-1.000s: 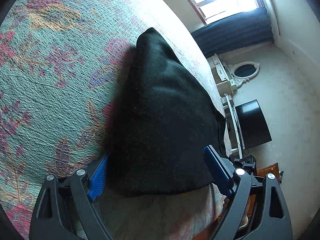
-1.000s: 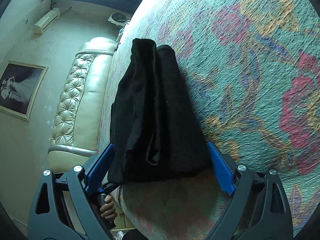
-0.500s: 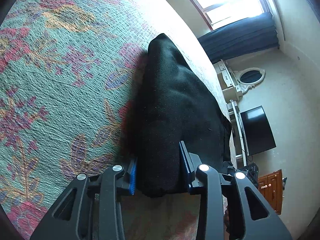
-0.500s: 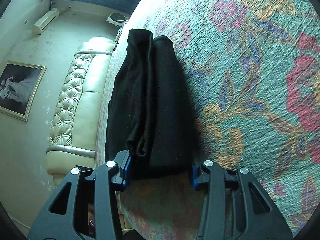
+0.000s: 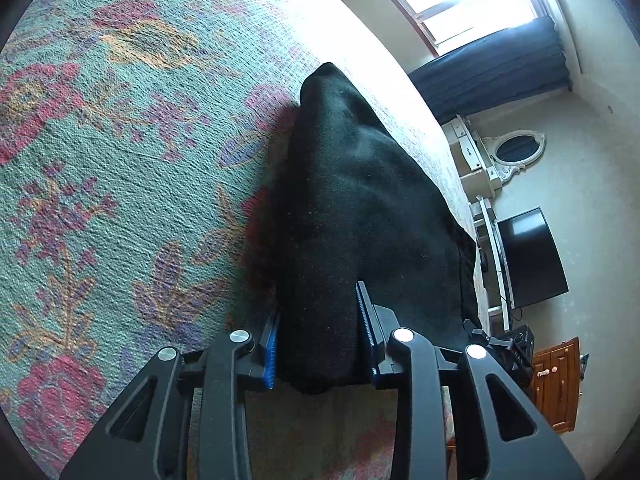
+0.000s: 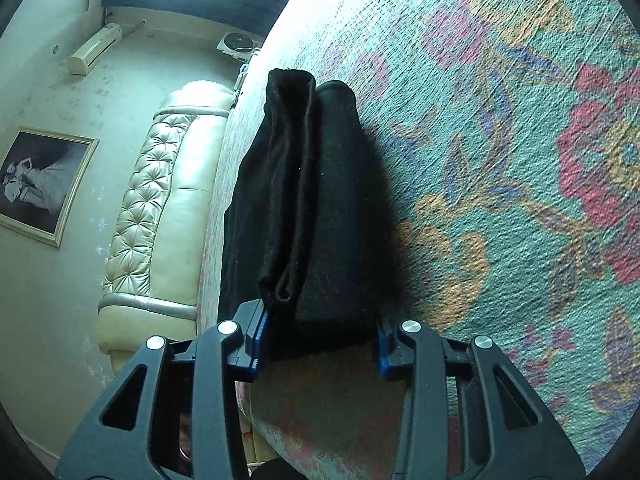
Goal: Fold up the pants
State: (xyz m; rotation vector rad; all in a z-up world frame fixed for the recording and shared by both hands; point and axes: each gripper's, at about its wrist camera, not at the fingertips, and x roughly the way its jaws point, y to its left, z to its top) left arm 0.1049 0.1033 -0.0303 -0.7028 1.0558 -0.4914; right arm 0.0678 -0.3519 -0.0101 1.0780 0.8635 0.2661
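Observation:
The black pants (image 5: 360, 216) lie folded in a long thick stack near the edge of a floral green bedspread (image 5: 120, 160). My left gripper (image 5: 318, 344) is shut on the near end of the stack, its blue pads pressing both sides. In the right wrist view the pants (image 6: 312, 208) show their layered folds, and my right gripper (image 6: 320, 340) is closed around the other near end, pads against the cloth on both sides. Both held ends sit close to the bed's edge.
The bedspread (image 6: 520, 160) stretches wide beside the pants. Past the bed edge stand a cream tufted headboard or sofa (image 6: 160, 200), a framed picture (image 6: 40, 184), a dark TV (image 5: 532, 256), a wooden cabinet (image 5: 556, 388) and a curtained window (image 5: 480, 20).
Both grippers went from wide open around the pants' ends to closed on them. The cloth bunched narrower between the pads.

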